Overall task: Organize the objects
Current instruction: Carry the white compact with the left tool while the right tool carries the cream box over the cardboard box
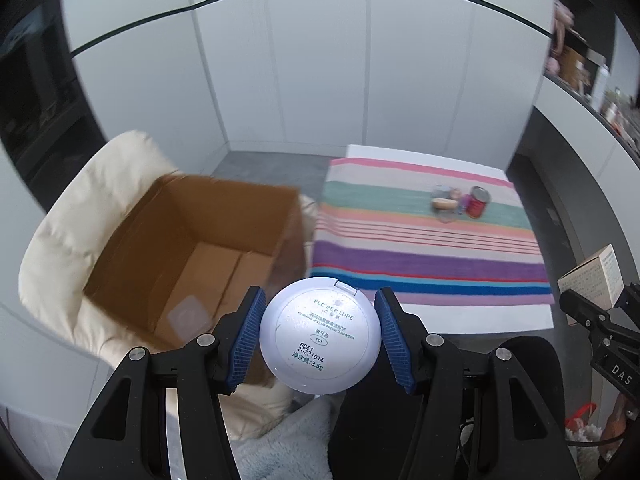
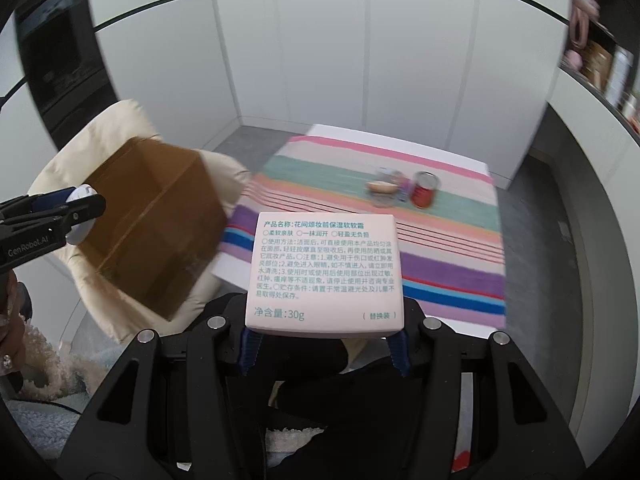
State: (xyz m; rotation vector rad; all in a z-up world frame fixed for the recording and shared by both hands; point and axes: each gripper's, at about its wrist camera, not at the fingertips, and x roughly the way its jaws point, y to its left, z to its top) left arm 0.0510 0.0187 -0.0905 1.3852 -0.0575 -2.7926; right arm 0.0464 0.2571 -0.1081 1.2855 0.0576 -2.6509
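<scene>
Compact [image 1: 320, 338] looks like glossy smooth plastic, the pink carton [image 2: 324, 268] matt paperboard. Open box [image 1: 192, 248] is plain brown cardboard, and the striped cloth [image 1: 424, 248] at 1 o'clock looks woven.

We see a home room: a cream cushioned chair [image 1: 80, 216] on the left, tall white cabinet doors [image 1: 320, 80] on the far side, a striped cloth [image 1: 424, 240] over the worktop, and cluttered shelves [image 1: 592, 80] on the right.
</scene>
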